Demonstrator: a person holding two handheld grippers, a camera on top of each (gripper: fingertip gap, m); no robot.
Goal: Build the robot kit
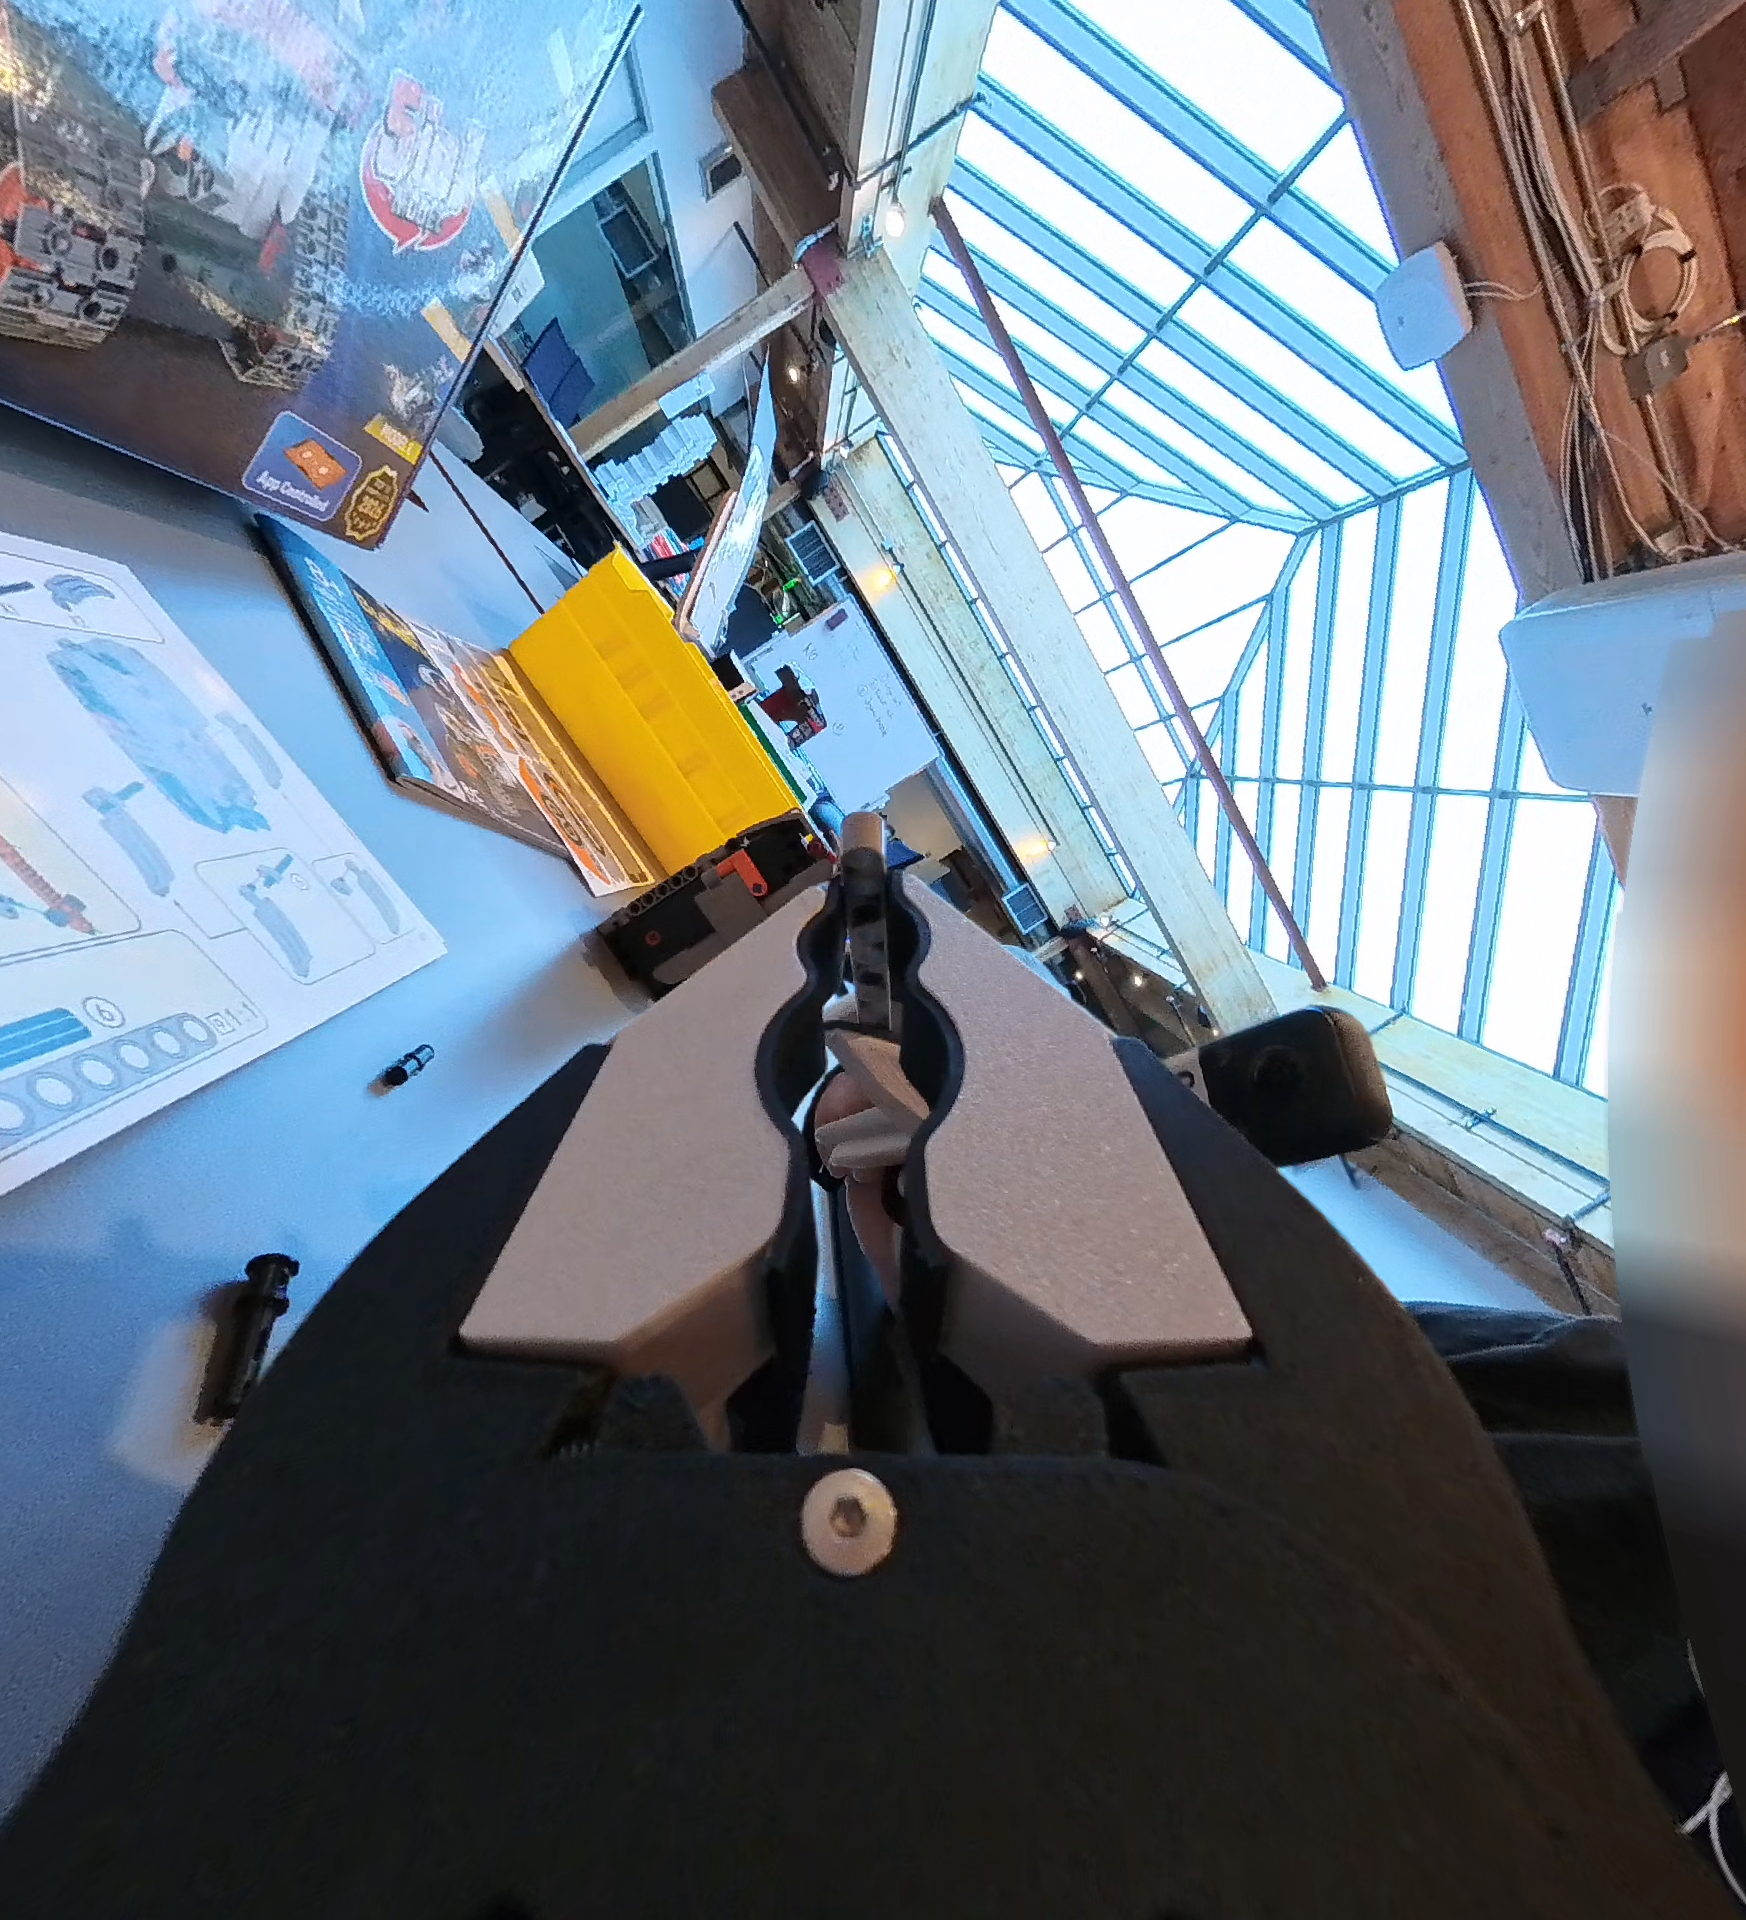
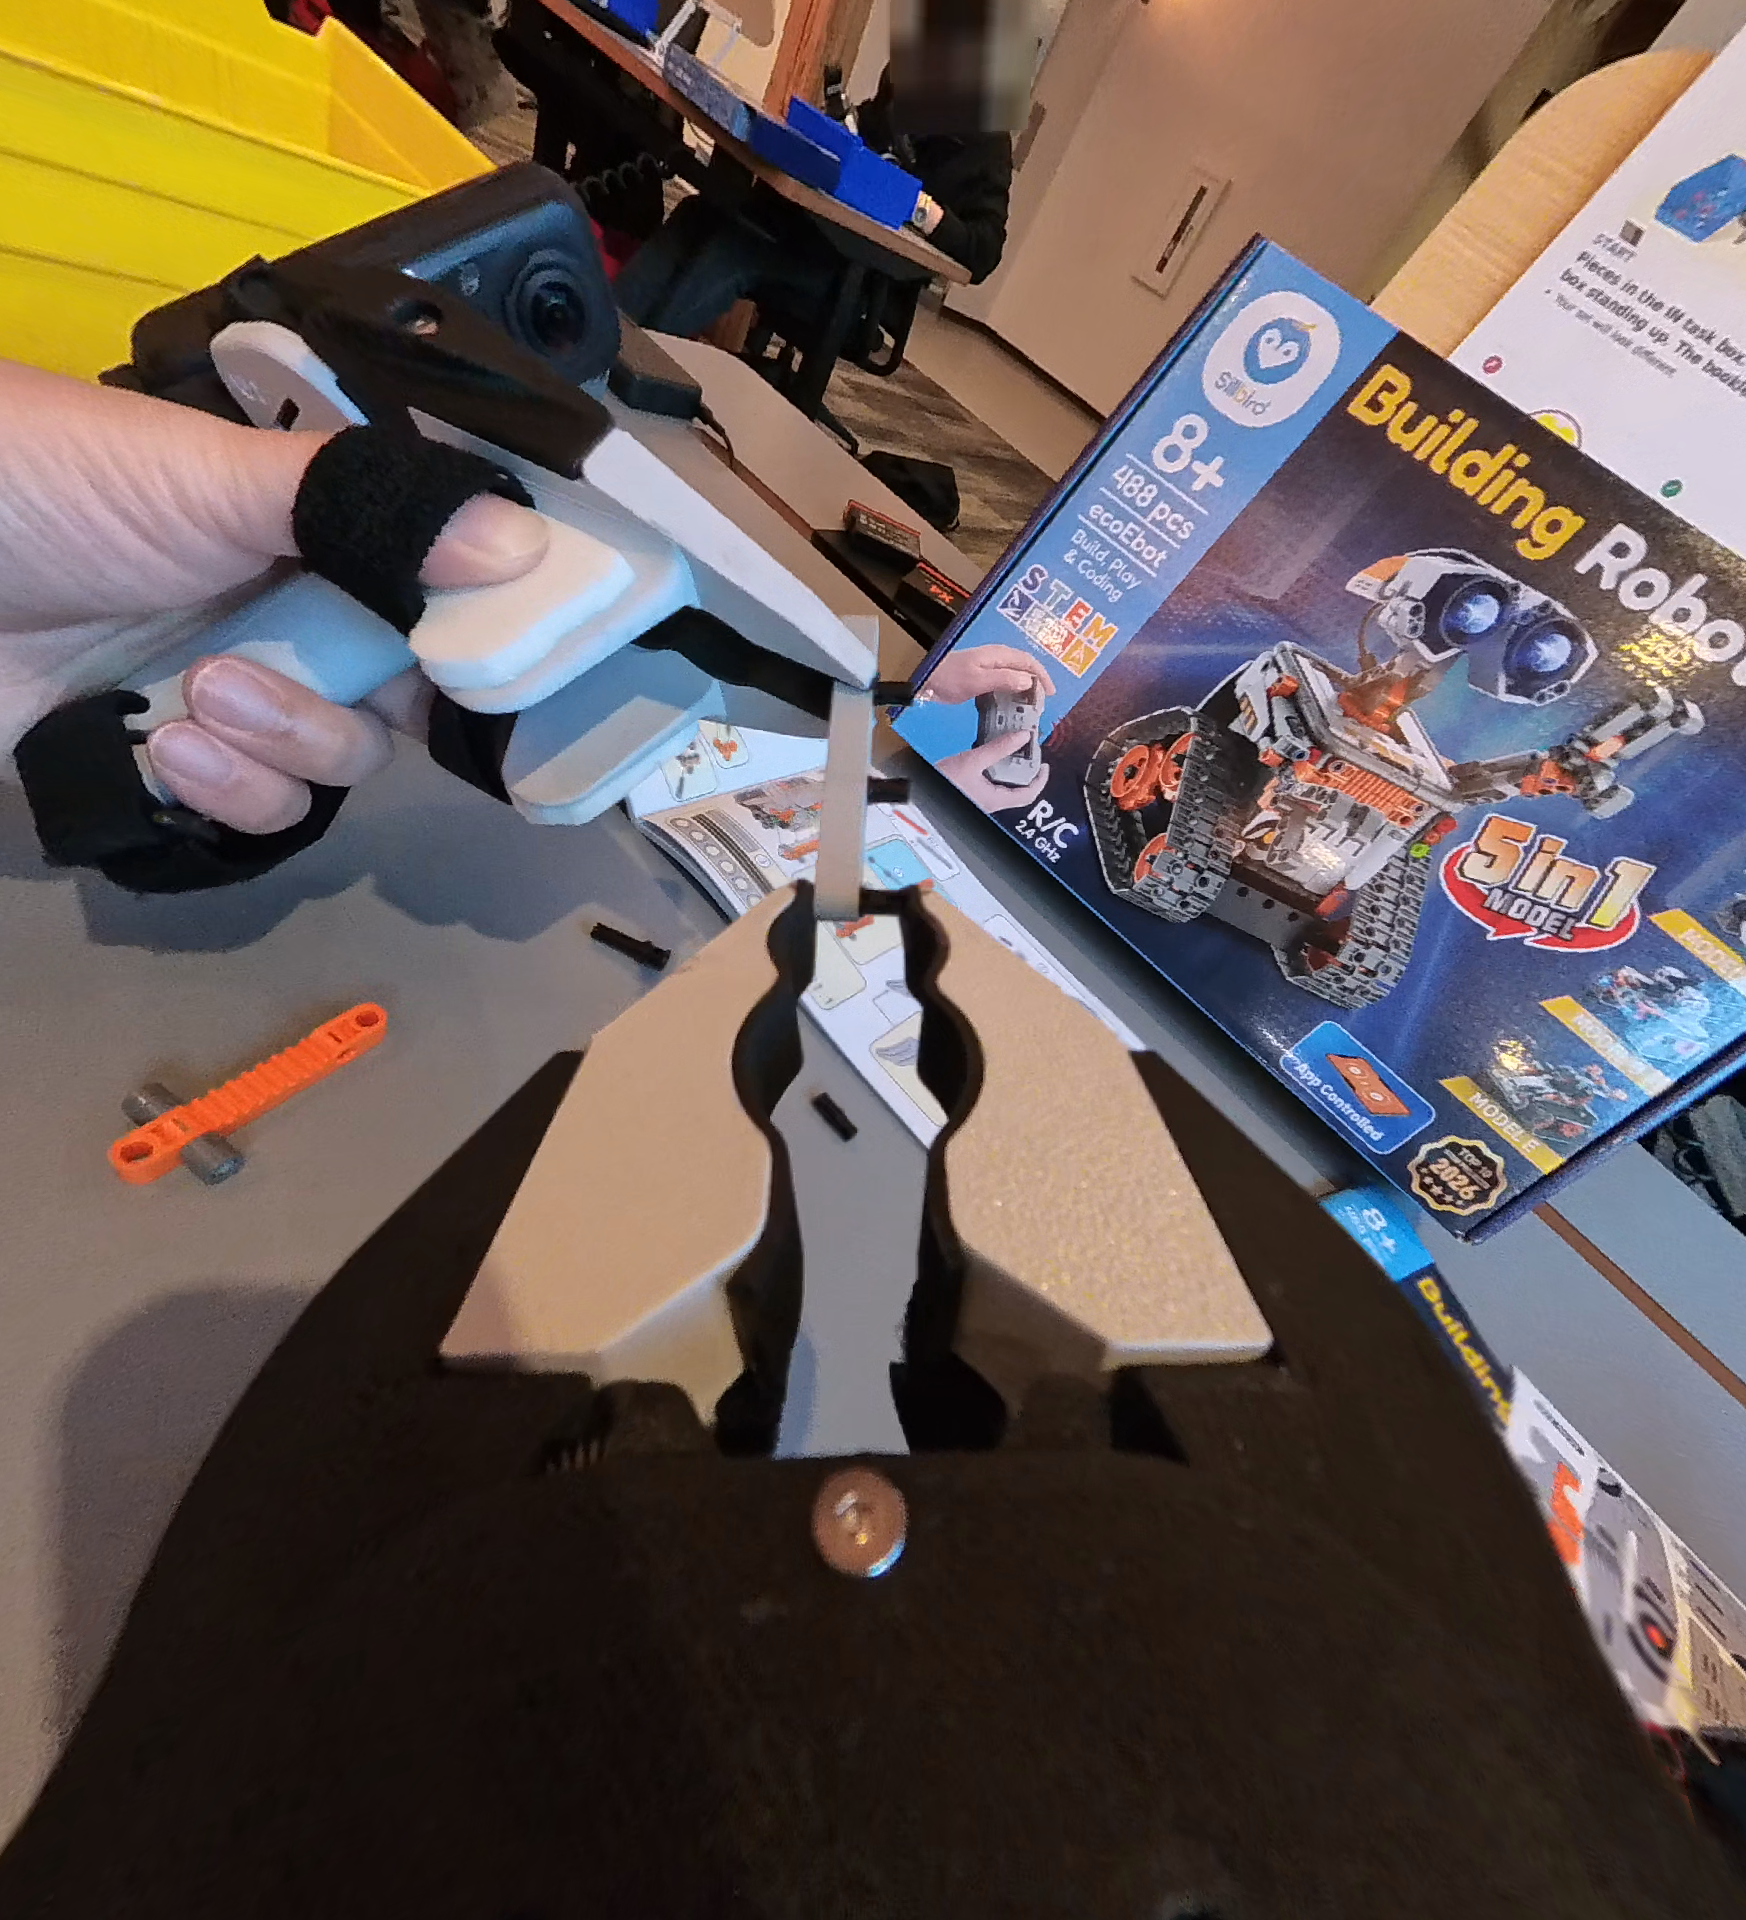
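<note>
My left gripper (image 1: pixel 864 894) is shut on the upper end of a grey holed beam (image 1: pixel 867 914). In the right wrist view the left gripper (image 2: pixel 853 665), in a person's hand, holds the grey beam (image 2: pixel 845 790) hanging down above the table. Short black pins (image 2: pixel 890 792) stick out of the beam's side. My right gripper (image 2: pixel 853 902) is closed across the beam's lower end, with a black pin (image 2: pixel 881 898) between the beam and one finger. The right gripper's camera (image 1: pixel 1295 1081) shows just beyond the left fingers.
On the grey table (image 2: pixel 381 1299) lie an orange toothed bar (image 2: pixel 245 1091) on a grey axle (image 2: pixel 209 1162), loose black pins (image 2: pixel 630 943) (image 1: pixel 245 1340) and an open instruction booklet (image 1: pixel 121 831). A robot kit box (image 2: pixel 1368 748) stands at the right. A yellow bin (image 2: pixel 69 187) is behind. Less than 4 cm separates the two grippers' tips.
</note>
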